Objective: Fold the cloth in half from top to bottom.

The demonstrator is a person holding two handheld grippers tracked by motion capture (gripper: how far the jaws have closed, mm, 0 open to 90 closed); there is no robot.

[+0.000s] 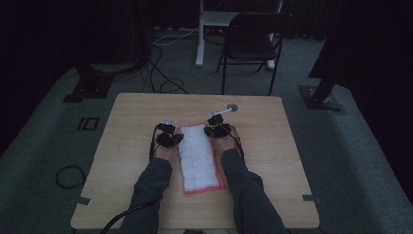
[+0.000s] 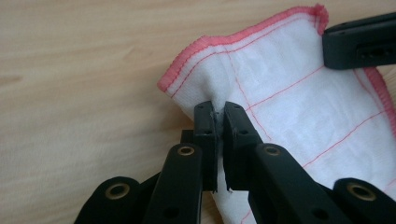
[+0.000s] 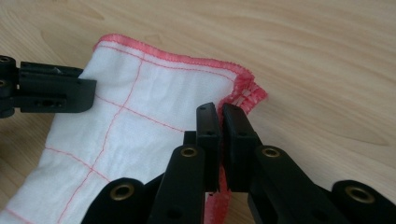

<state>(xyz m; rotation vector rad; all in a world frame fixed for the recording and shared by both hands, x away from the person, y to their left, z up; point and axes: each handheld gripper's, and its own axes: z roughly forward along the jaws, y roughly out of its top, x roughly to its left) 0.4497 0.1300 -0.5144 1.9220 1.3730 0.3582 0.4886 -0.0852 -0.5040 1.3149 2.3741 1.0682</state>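
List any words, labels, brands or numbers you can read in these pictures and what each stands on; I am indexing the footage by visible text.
None: no readable text in any view.
The white cloth with a pink hem carries thin red grid lines, no lettering.
The left gripper and right gripper, each shut on the cloth's edge, bear no markings.
The wooden table is unmarked.

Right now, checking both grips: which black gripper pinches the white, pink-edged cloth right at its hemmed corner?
The right gripper: its jaws clamp the white cloth's pink-hemmed corner. The left gripper pinches plain fabric inside the hem.
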